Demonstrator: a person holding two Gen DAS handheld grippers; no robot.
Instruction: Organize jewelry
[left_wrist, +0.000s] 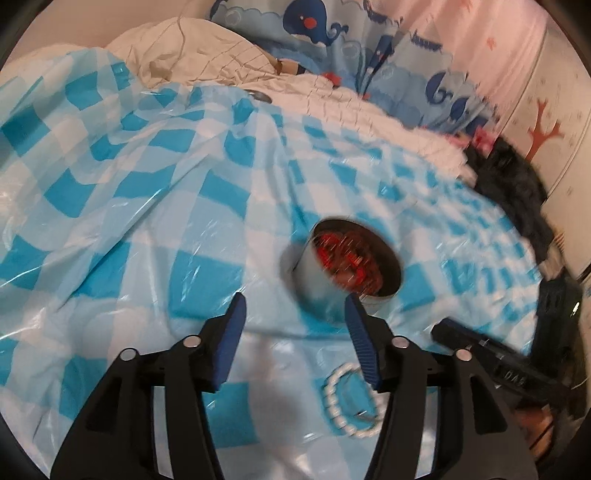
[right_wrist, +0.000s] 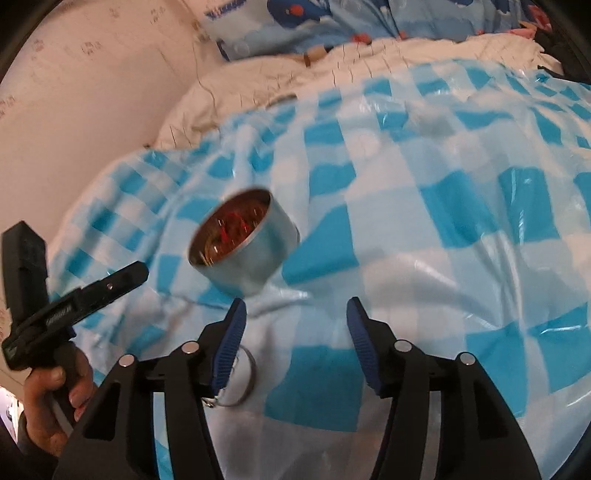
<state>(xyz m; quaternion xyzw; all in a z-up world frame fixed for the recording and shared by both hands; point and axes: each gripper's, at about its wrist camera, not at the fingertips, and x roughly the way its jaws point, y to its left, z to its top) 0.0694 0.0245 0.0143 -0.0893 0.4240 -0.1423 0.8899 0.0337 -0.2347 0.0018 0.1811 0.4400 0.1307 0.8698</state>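
- Presently both tools hang above the blue-checked plastic sheet (left_wrist: 155, 206) with nothing in them: the left gripper (left_wrist: 293, 314) has its tongs spread wide, and the right gripper (right_wrist: 293, 317) likewise.
- By my judgement the step in hand is between pieces: some jewelry already lies in the round metal tin (left_wrist: 354, 266), red and blurred inside, while loose pieces wait on the sheet.
- The tin sits at about 1 o'clock from the left gripper's tips and 11 o'clock from the right's, its open mouth tilted toward the cameras.
- A white beaded bracelet (left_wrist: 334, 391) lies flat at 5 o'clock, beside the left gripper's right finger; its loop runs lengthwise toward 12 o'clock.
- A thin metal bangle (right_wrist: 245, 373) lies at 7 o'clock in the right view, partly behind the finger.
- Next likely calls for lowering over one ring's rim and closing gently, as thin loops slip on plastic.
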